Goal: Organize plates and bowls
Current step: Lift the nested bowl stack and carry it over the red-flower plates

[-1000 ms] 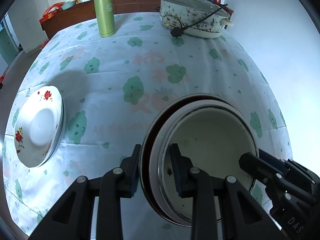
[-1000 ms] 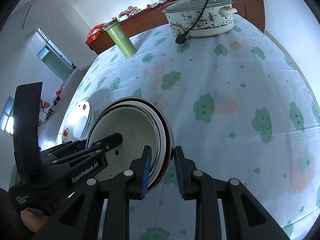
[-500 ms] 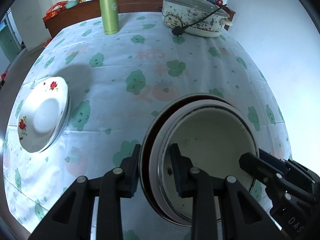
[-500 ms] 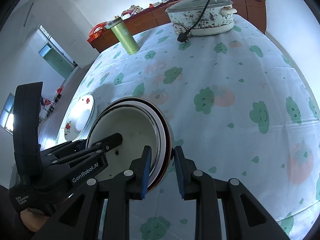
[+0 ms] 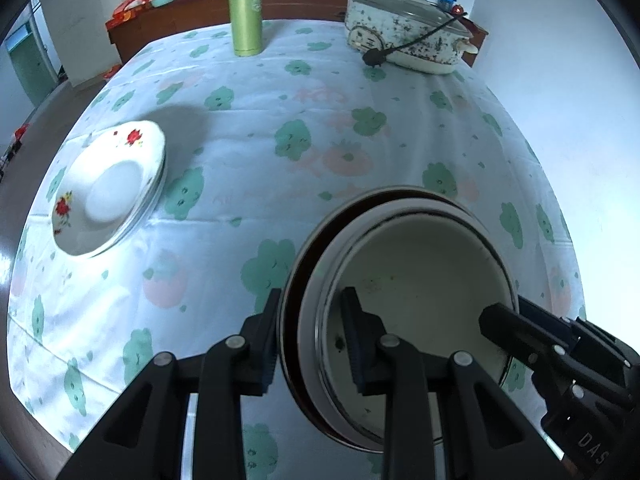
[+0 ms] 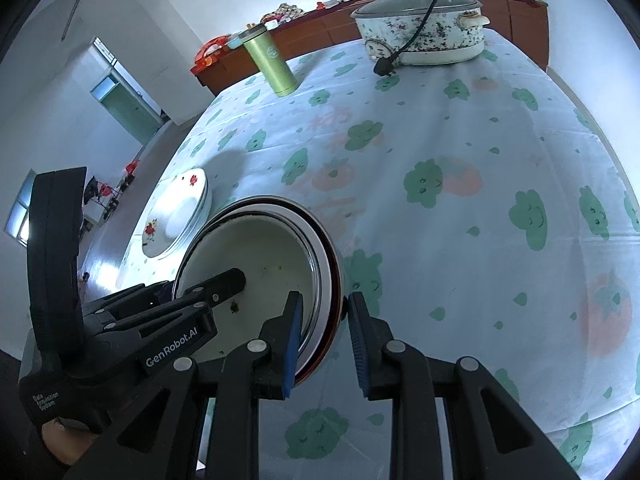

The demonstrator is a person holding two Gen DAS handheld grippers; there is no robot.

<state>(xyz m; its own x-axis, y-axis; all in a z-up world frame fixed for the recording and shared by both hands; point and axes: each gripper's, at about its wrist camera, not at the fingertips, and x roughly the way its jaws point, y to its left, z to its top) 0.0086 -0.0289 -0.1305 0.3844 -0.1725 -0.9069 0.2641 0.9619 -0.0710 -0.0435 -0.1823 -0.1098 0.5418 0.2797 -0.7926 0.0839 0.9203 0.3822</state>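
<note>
Left gripper [image 5: 308, 340] and right gripper [image 6: 324, 340] each clamped on opposite rims of nested bowls [image 5: 416, 312] — stack carried up and back over last second, table receding. Floral plates [image 5: 108, 188] far left of left gripper — bowls probably en route to set-down.

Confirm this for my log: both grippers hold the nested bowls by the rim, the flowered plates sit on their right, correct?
Not quite. The flowered plates sit left of the nested bowls, as the left wrist view shows. The left gripper and right gripper do each hold the rim.
</note>
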